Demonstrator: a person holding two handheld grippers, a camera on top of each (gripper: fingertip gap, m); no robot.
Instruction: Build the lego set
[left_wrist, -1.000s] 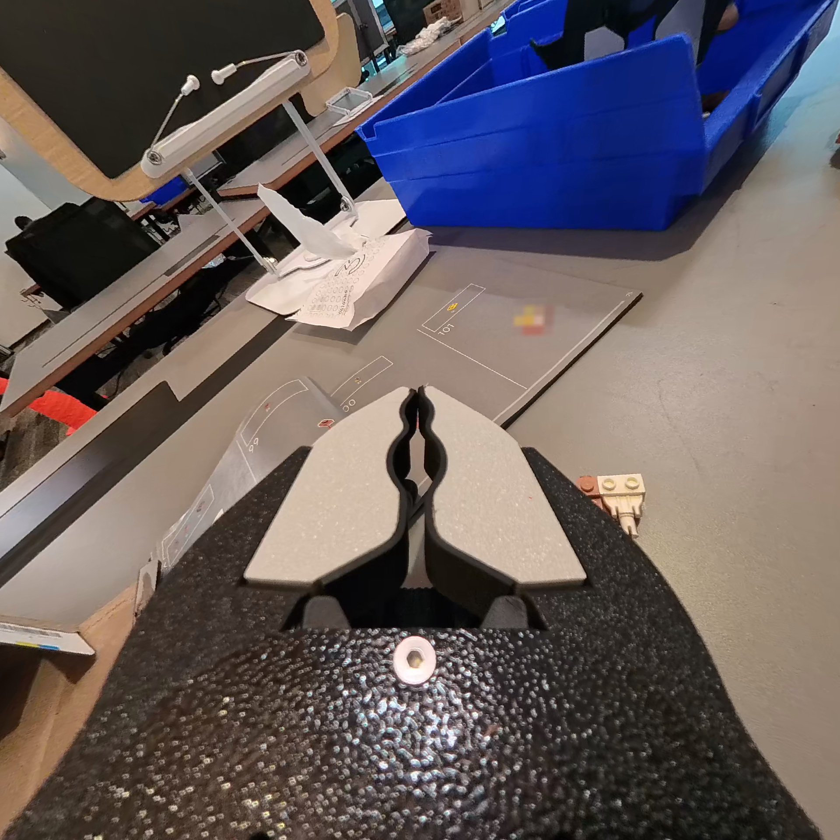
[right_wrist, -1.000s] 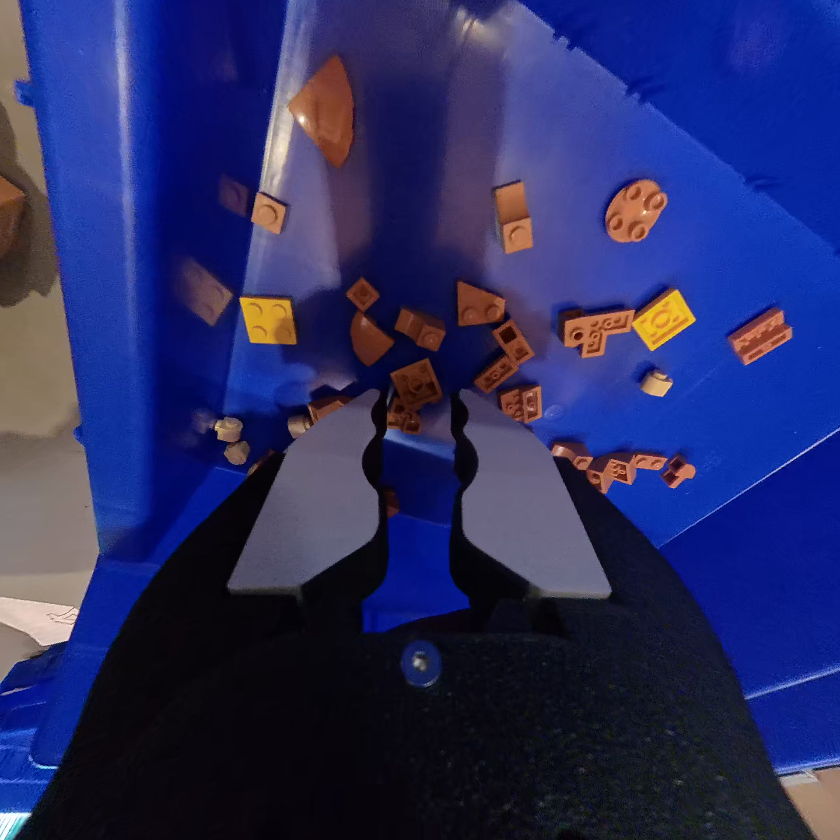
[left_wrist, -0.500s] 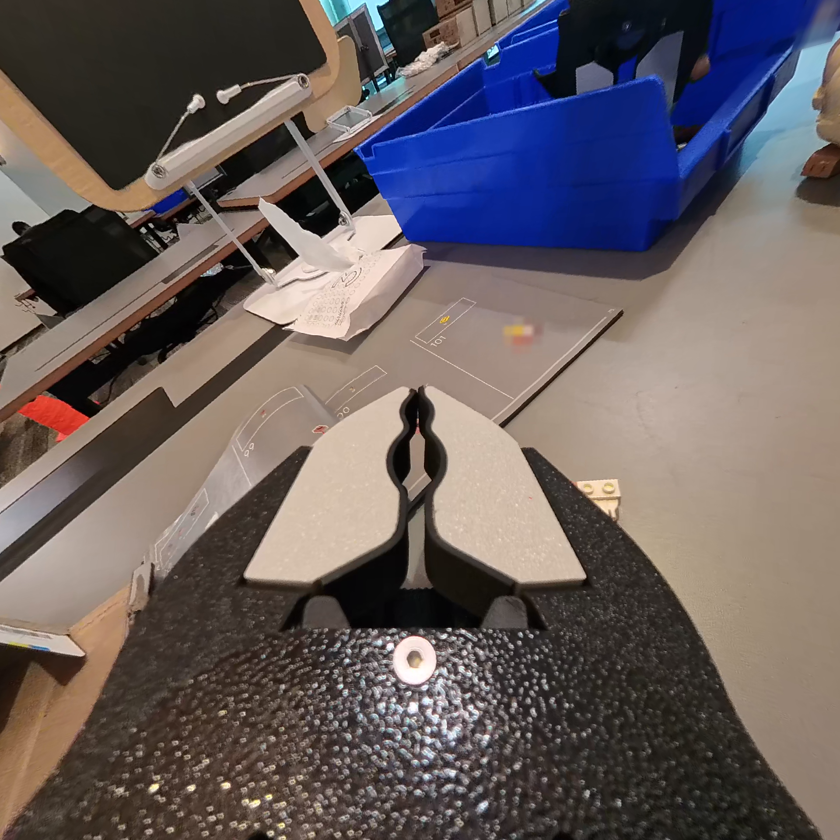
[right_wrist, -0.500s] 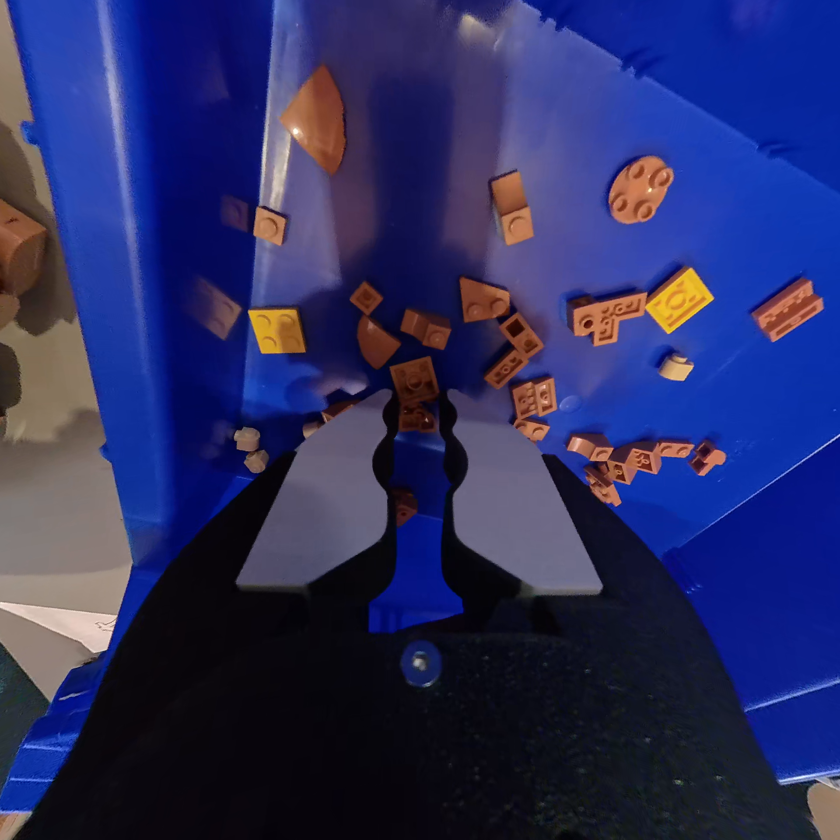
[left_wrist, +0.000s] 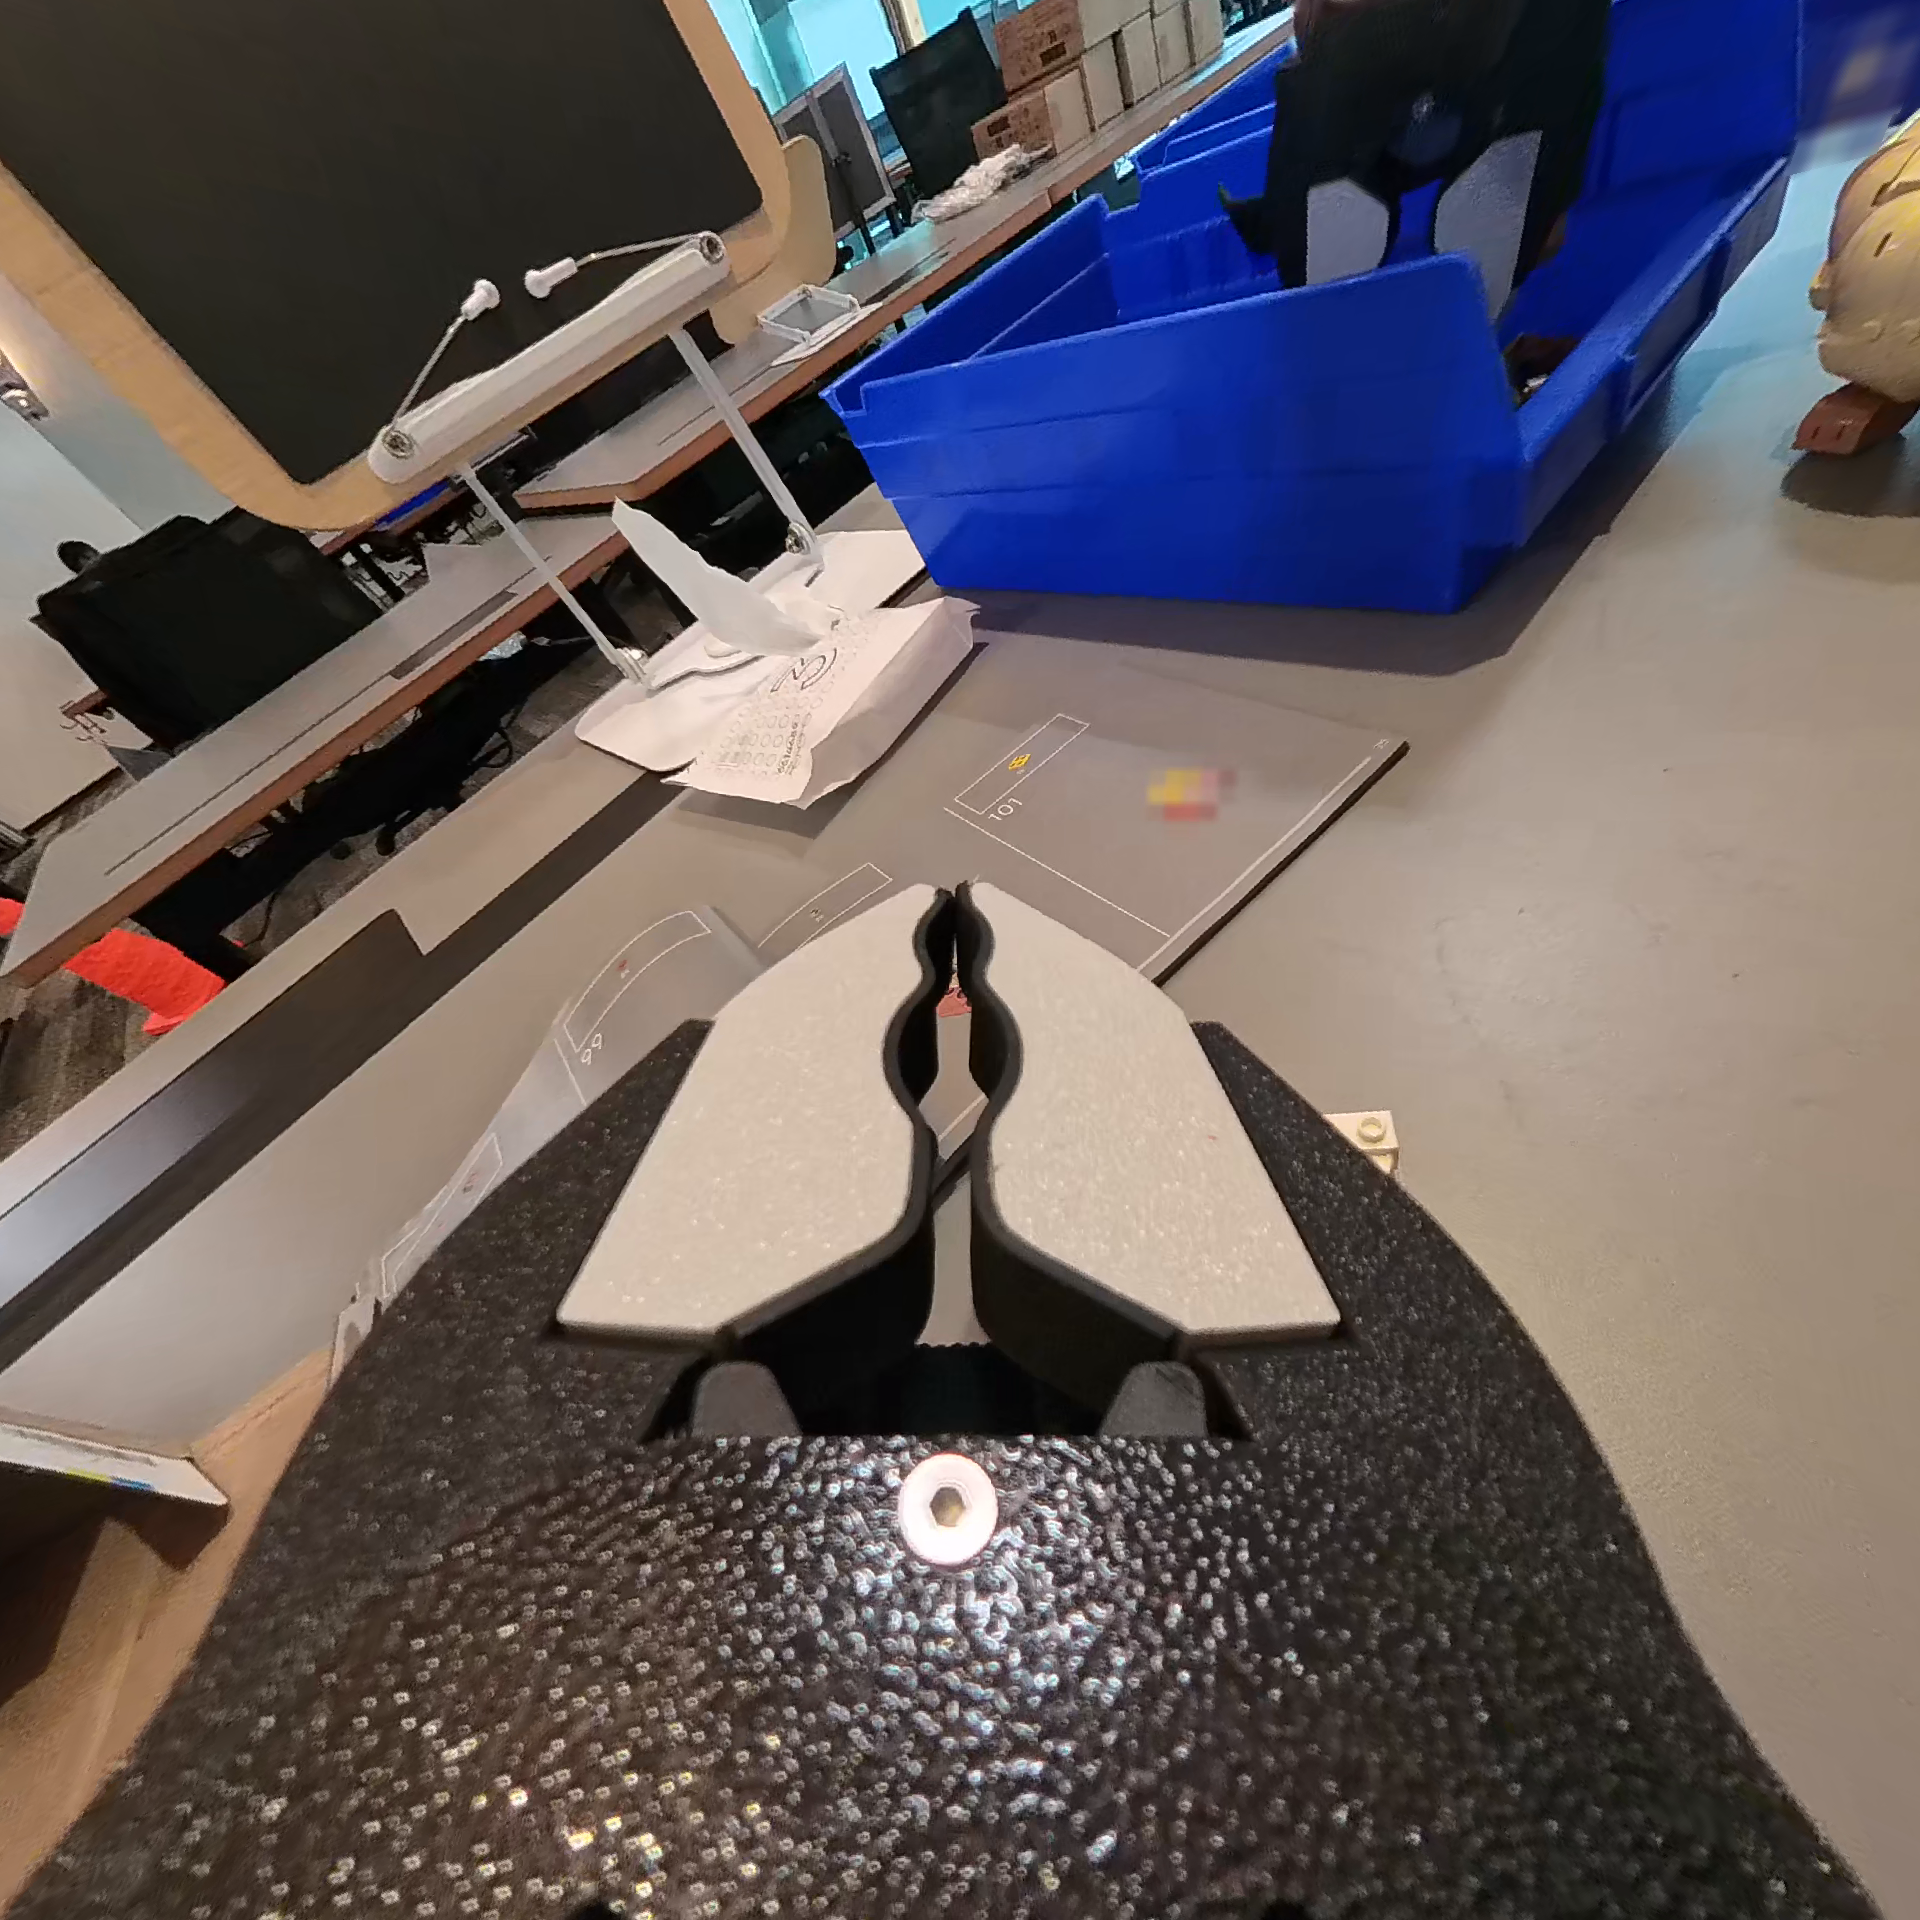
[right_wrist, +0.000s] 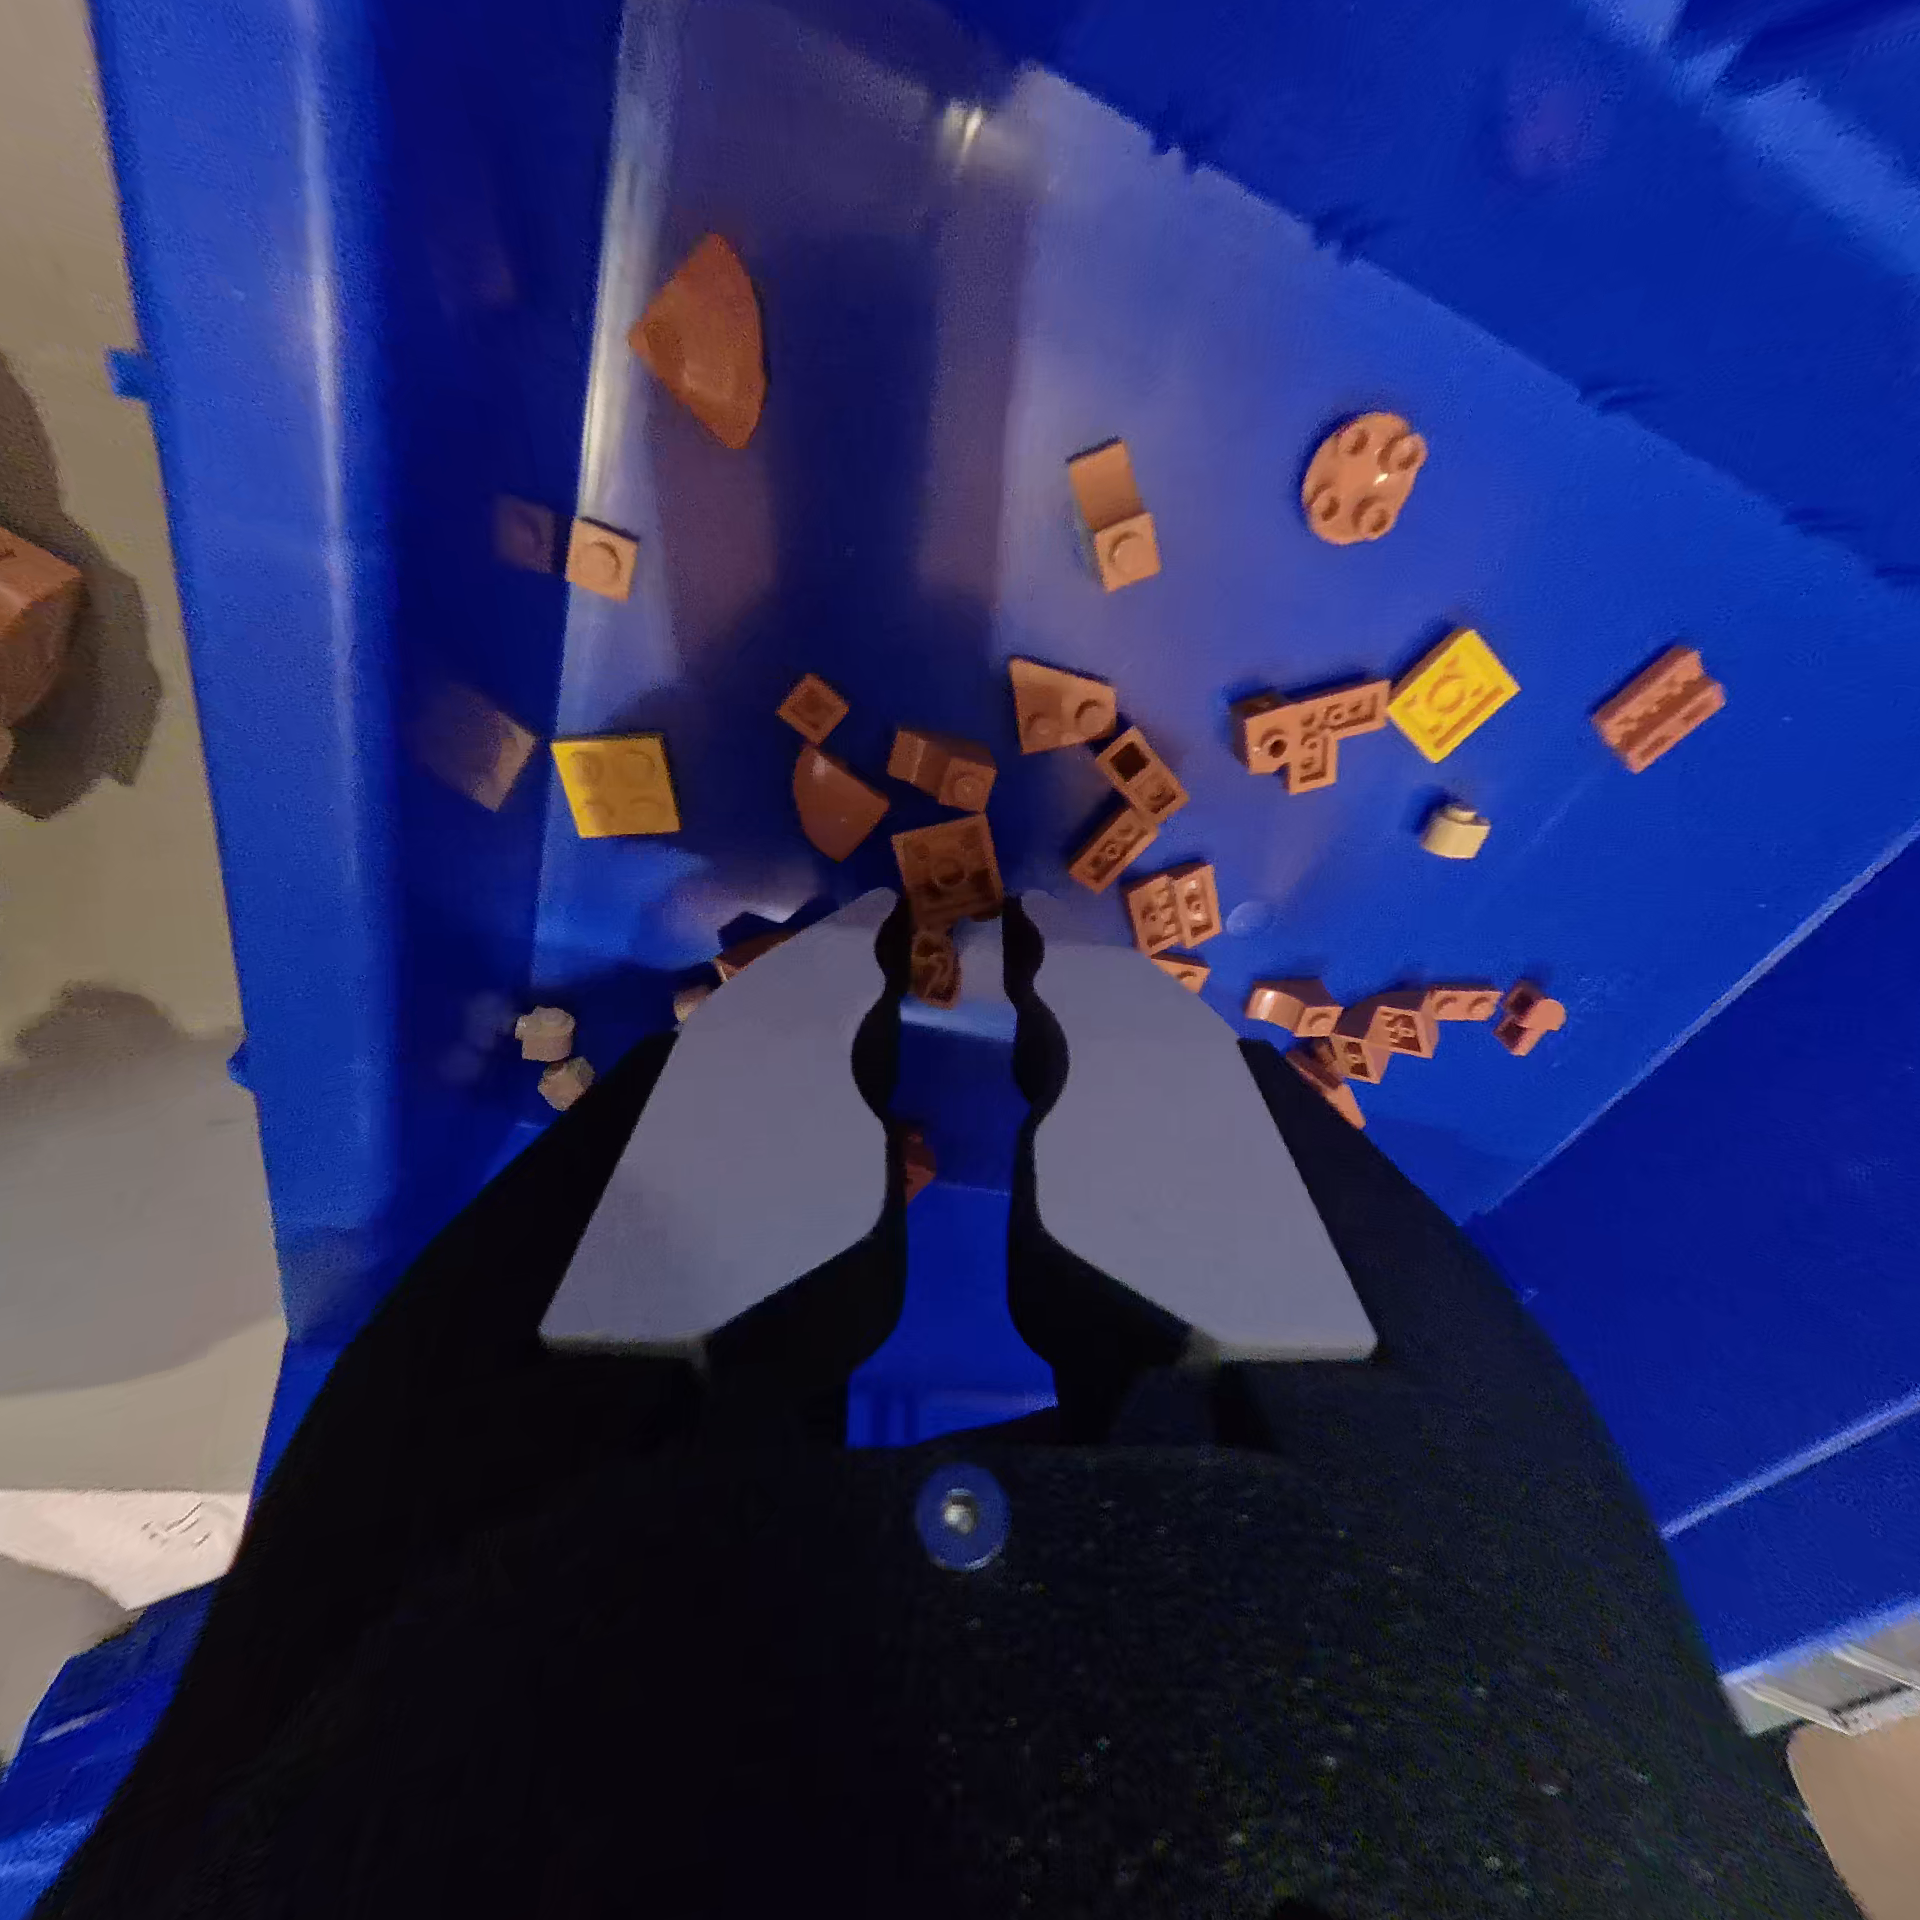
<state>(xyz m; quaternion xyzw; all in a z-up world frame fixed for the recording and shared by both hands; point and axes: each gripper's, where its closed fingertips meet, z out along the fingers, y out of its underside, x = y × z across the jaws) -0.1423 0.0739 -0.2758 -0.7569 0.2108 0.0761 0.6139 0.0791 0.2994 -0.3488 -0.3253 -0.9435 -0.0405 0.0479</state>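
1. At the far left of my left wrist view a dark panel with a pale wooden rim (left_wrist: 125, 343) stands on thin white legs. Below it a white tissue pack (left_wrist: 790, 686) lies on the grey table (left_wrist: 1558, 1039).
2. My left gripper (left_wrist: 954, 896) hangs low over that table, clenched, fingertips meeting on nothing. A grey printed mat (left_wrist: 1174, 821) lies just ahead of them, and a small cream brick (left_wrist: 1369, 1135) peeks out beside the gripper's right edge.
3. Further right and back sits the blue bin (left_wrist: 1195, 478). A cream and brown model (left_wrist: 1870, 249) stands at the far right edge.
4. In my right wrist view, the bin's blue wall (right_wrist: 343, 623) fills the left side, with a yellow square plate (right_wrist: 615, 771) on the floor just beside it.
5. My right gripper (right_wrist: 951, 912) is inside the bin, fingers partly apart. A small brown brick (right_wrist: 935, 961) sits between the tips. I cannot tell whether the pads press it. A brown square plate (right_wrist: 948, 868) lies just beyond.
6. To the right, brown pieces are scattered, among them a round plate (right_wrist: 1361, 478), plus a second yellow plate (right_wrist: 1452, 694).
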